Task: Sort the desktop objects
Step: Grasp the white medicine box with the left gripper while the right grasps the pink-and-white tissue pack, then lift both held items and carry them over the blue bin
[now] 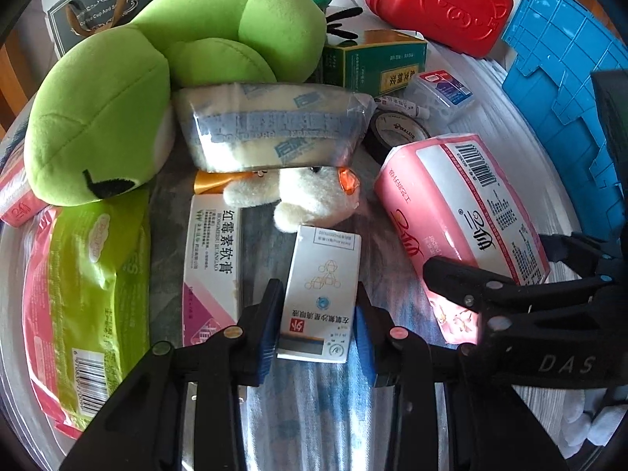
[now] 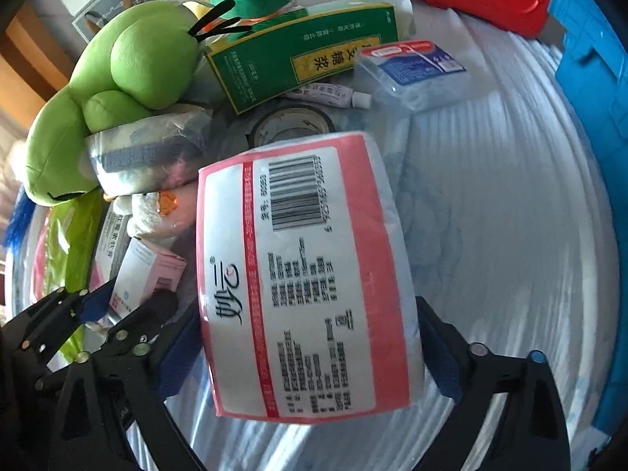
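Observation:
A small white medicine box (image 1: 320,294) stands on the cloth, and my left gripper (image 1: 318,290) is shut on it, blue pads against both long sides. In the right wrist view the same box (image 2: 145,274) and left gripper (image 2: 121,306) show at the lower left. A pink tissue pack (image 2: 306,274) with a barcode label fills the span of my right gripper (image 2: 310,353), whose pads touch both of its sides. In the left wrist view, that pack (image 1: 463,204) lies tilted at the right with the right gripper (image 1: 506,259) over its near end.
A big green plush (image 1: 129,98) and a bagged roll (image 1: 271,125) crowd the back. A cream plush (image 1: 310,196), pink ointment box (image 1: 212,259), green wipes pack (image 1: 86,294), black tape roll (image 1: 392,133), green carton (image 1: 376,66), red case (image 1: 439,4) and blue tray (image 1: 569,78) lie around.

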Demonstrator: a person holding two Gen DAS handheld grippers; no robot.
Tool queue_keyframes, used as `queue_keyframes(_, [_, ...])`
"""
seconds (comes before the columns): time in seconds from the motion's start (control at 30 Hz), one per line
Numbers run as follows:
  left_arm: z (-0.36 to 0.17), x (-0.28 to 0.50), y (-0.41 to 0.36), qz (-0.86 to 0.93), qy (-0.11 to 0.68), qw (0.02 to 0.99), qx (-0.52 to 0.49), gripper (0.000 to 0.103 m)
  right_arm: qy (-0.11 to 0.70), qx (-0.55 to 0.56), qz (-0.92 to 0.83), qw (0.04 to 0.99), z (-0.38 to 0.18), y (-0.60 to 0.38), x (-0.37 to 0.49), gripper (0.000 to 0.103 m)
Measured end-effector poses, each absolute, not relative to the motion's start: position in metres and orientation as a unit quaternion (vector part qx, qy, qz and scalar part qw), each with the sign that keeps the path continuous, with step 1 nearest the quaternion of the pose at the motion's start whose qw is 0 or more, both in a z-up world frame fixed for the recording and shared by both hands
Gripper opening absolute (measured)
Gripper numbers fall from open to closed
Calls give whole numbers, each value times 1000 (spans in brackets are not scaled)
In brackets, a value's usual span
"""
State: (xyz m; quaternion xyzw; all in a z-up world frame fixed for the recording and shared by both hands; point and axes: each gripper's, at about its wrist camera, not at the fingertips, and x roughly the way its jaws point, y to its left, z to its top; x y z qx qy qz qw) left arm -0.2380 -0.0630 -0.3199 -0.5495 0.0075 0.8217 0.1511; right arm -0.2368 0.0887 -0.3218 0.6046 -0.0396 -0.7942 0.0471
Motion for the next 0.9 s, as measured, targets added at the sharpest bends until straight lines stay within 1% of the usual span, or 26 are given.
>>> queue_keyframes(0.23, [-313,-226,-62,824,8,153,-545,34,-51,599,-798,52,-311,96,-223,93])
queue_keyframes(0.43, [-292,-204,-70,836,5,151,-527,34,-65,578,-811,53,-284,107,-202,93])
queue_keyframes(0.67, [-243,-182,-81,863,1,145,-484,34,-64,534,-842,53,-240,116,-167,93])
queue_keyframes(0.9, [-178,-162,-78,894,-7,161,-418,34,-53,474,-878,50,-175,127,-145,93])
